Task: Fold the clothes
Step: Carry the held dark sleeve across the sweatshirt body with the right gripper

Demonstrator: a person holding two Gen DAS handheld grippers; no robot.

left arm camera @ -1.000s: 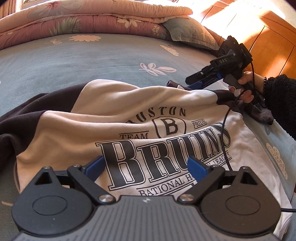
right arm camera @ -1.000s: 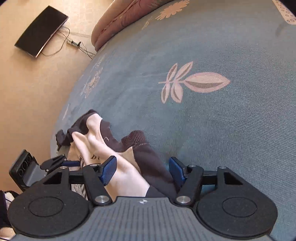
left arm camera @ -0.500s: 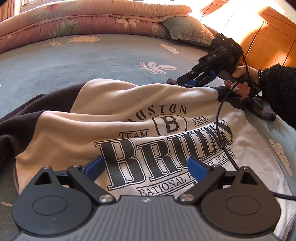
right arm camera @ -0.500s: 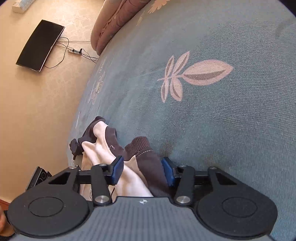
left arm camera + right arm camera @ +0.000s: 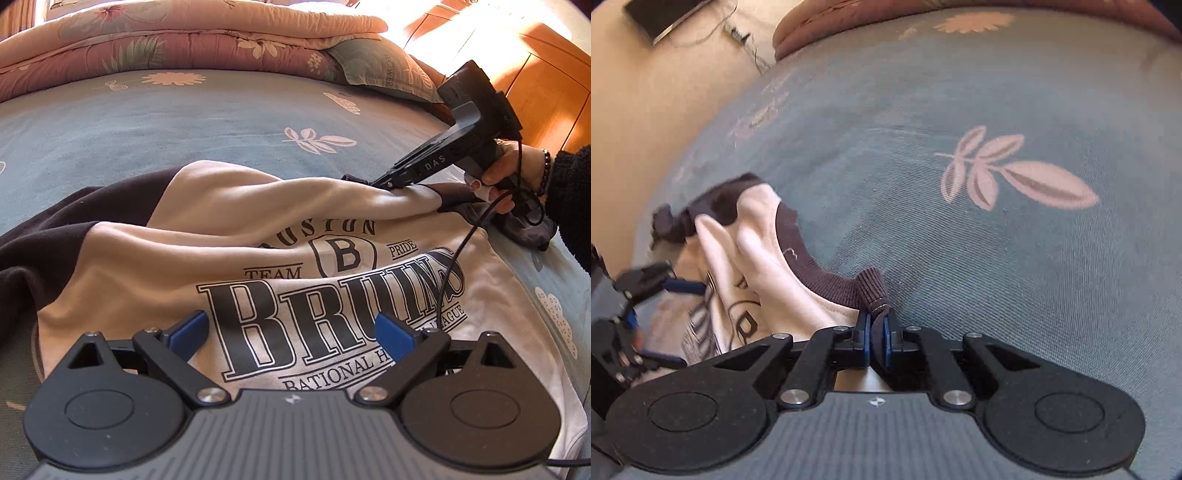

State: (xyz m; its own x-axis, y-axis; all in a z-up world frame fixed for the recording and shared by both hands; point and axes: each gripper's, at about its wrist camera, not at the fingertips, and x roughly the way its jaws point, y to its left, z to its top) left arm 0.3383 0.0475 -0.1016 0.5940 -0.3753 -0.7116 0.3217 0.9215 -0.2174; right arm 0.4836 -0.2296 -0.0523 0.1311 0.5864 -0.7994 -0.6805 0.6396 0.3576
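Right gripper jaws just closed, pinching dark ribbed collar of cream printed sweatshirt. Left gripper wide open above the print, gripping nothing.

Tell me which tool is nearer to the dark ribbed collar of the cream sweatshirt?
Right. The right tool is shut on the dark ribbed collar; the left tool hovers open over the printed chest of the cream sweatshirt, away from it.

Sweatshirt spread on bed, folded quilt behind, pillow beside quilt
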